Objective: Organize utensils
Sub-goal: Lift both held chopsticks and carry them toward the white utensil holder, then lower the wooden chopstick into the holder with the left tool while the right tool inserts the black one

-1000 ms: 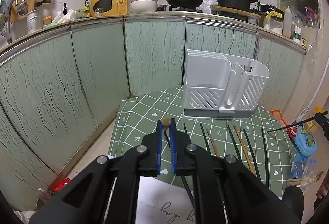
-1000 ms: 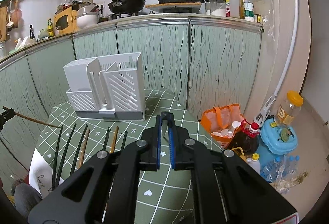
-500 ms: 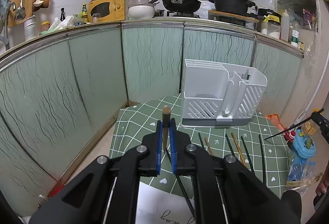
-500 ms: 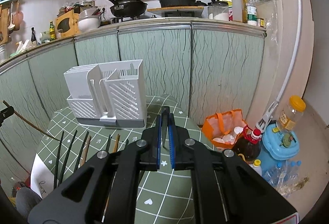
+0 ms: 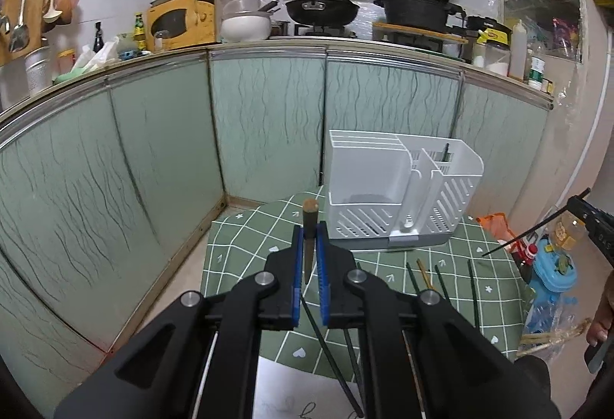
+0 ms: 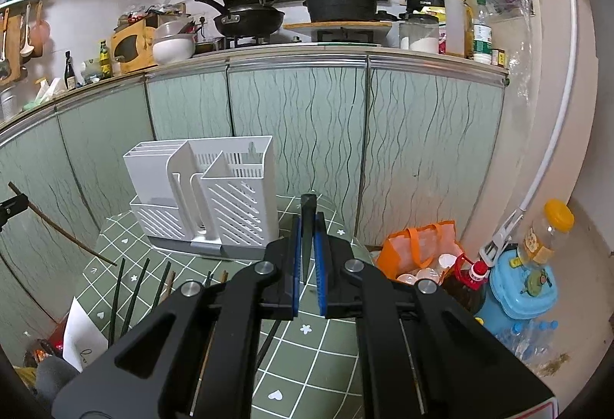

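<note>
L gripper (image 5: 309, 250) clamps a brown chopstick (image 5: 309, 227), held above the table (image 5: 245, 246) w/ white rack (image 5: 368, 188) just ahead-right. Loose sticks (image 5: 441, 279) lie on cloth in front of rack. R gripper (image 6: 308, 246) pinches a dark chopstick (image 6: 308, 227), rack (image 6: 215, 196) ahead-left.

One white holder (image 5: 399, 196), two held chopsticks (image 5: 309, 227) (image 6: 308, 223), several loose chopsticks (image 5: 474, 288) on the tablecloth (image 5: 245, 250)

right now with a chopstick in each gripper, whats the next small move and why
Probably carry the left gripper, shut on the brown-tipped chopstick, forward and right over the white slotted plastic utensil holder; its right compartment already holds one dark chopstick.
</note>
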Tool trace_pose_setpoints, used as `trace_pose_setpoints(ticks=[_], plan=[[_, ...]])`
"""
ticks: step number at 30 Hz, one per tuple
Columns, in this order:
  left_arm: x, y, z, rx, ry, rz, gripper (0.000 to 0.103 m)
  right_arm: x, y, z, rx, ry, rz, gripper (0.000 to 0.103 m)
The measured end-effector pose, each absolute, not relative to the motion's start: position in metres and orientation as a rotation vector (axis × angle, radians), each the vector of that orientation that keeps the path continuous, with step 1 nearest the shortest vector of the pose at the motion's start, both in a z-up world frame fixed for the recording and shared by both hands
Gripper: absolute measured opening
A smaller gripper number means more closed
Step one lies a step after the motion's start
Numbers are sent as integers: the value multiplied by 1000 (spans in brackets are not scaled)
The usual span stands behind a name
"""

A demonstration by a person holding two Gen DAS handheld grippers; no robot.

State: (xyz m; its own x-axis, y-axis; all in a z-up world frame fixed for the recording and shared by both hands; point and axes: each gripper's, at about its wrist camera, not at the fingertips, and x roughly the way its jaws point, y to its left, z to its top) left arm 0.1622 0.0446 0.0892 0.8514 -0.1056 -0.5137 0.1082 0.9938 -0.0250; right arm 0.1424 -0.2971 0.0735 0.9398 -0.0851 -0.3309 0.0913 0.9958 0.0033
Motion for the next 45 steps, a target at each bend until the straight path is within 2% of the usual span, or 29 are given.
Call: trace_pose_setpoints(ticks=[19, 37, 45], plan=[[190, -1, 145, 34, 567, -361, 8, 160, -287, 145, -12, 427, 76, 6], [239, -33, 209, 121, 557, -554, 8, 190, -294, 232, -55, 423, 235, 6], [273, -63, 228, 135, 562, -639, 8, 223, -295, 254, -75, 431, 267, 6]])
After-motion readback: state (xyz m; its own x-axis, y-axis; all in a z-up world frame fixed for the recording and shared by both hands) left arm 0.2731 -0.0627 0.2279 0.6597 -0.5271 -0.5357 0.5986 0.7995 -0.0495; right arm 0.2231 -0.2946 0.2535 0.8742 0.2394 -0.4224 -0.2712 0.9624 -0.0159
